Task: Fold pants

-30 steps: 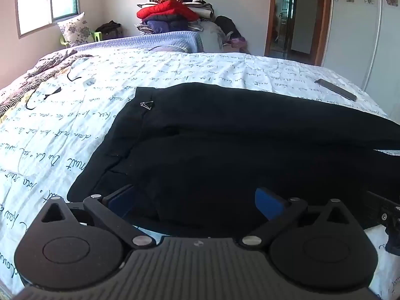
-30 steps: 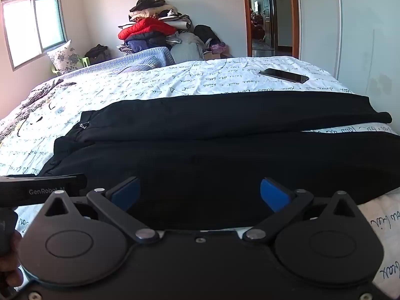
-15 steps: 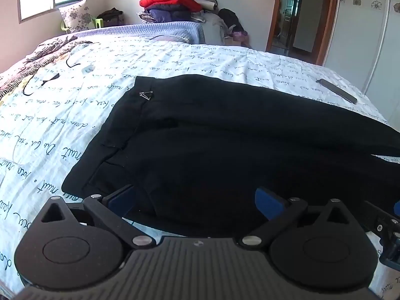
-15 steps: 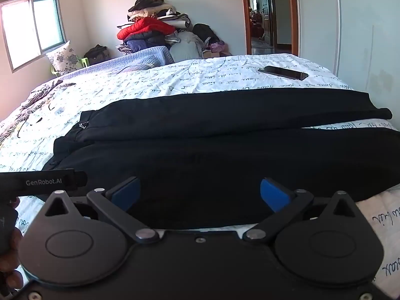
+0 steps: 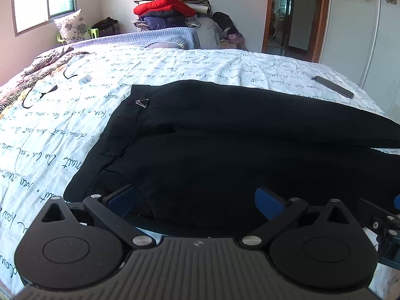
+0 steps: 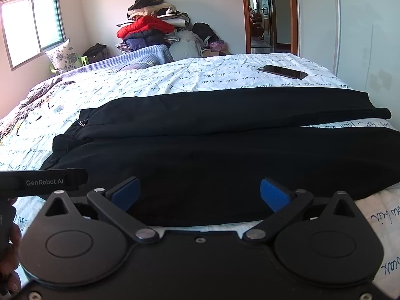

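The black pants [image 5: 225, 145] lie flat on the bed [image 5: 175, 65], which is covered with a white sheet printed with script. Their long axis runs across both views, left to right: the waistband end points left, toward the striped fabric at the bed's edge, and the two legs stretch right, side by side, the far leg [image 6: 237, 112] slightly split from the near one [image 6: 237, 162]. A small metal clip [image 5: 141, 102] sits at the far corner of the waistband. A dark phone [image 6: 282, 71] rests on the sheet beyond the far leg, well apart from the pants.

The left tongs [image 5: 197, 200] are spread wide over the near edge of the pants at the waistband end, gripping nothing. The right tongs [image 6: 200, 192] are likewise spread wide over the near leg's edge, with no cloth between the blue pads [image 6: 272, 193].
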